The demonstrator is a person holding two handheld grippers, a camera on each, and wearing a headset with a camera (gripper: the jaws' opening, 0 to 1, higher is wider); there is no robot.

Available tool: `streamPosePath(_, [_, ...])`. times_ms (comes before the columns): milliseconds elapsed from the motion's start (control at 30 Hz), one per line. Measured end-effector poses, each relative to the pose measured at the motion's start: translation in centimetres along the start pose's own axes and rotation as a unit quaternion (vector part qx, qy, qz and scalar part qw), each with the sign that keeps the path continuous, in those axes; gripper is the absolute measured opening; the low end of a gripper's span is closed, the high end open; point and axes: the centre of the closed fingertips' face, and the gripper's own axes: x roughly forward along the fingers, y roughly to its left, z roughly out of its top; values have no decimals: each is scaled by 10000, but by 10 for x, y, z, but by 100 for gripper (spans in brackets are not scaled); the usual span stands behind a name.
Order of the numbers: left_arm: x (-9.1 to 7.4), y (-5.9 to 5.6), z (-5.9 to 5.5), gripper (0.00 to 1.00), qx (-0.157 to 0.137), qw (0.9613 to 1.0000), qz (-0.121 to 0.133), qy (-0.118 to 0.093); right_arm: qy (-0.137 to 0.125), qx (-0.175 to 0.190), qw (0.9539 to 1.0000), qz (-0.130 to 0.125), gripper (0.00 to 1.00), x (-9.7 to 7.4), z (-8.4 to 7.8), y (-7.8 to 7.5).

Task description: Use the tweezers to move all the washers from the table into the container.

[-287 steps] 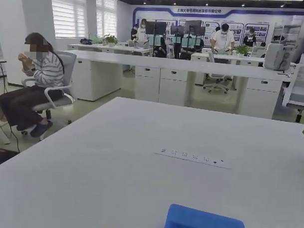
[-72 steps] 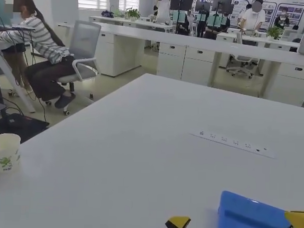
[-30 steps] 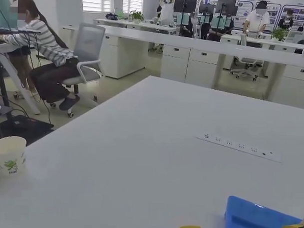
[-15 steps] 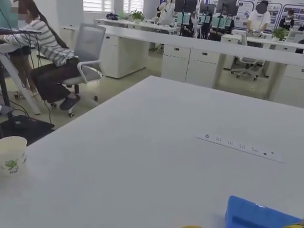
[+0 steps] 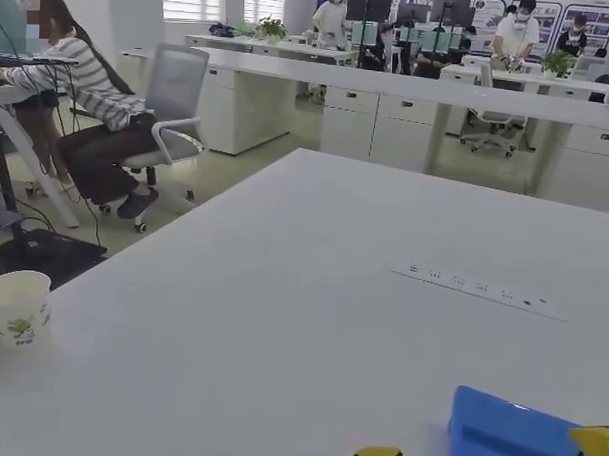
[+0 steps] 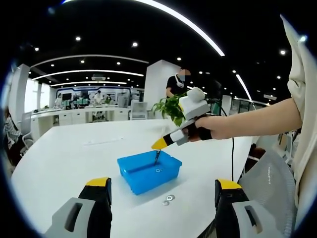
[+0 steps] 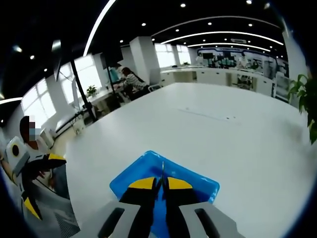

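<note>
Two washers [image 6: 168, 200] lie on the white table [image 6: 59, 158] just beside the blue container [image 6: 143, 176], and we spot one more inside it. The tweezers [image 6: 157, 157] point tips-down over the container, pinched in our right gripper [image 7: 161, 182], its jaws closed tight on them. Our left gripper [image 6: 163, 182] hangs wide open, holding nothing.

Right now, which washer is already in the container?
The washer on the blue container's floor, below the tweezers; the other two washers lie on the table beside it.
</note>
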Motion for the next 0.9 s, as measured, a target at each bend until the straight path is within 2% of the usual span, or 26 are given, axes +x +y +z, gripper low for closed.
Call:
streamPosePath(133, [0, 0, 0, 87, -15, 10000, -6, -6, -310, 182, 9993, 125, 4, -11, 10, 13])
streamPosePath(200, [0, -1, -1, 87, -17, 10000, -16, 4, -385, 256, 9987, 191, 4, -16, 12, 18])
streamPosePath(400, [1, -3, -1, 87, -4, 10000, -59, 28, -448, 363, 9976, 394, 4, -23, 8, 37])
streamPosePath(700, [2, -4, -3, 87, 9, 9999, -99, 59, -151, 435, 9961, 757, 4, -17, -27, 64])
streamPosePath(900, [2, -4, -4, 87, 18, 9999, -102, 83, 221, 253, 9958, 847, 4, -10, -53, 70])
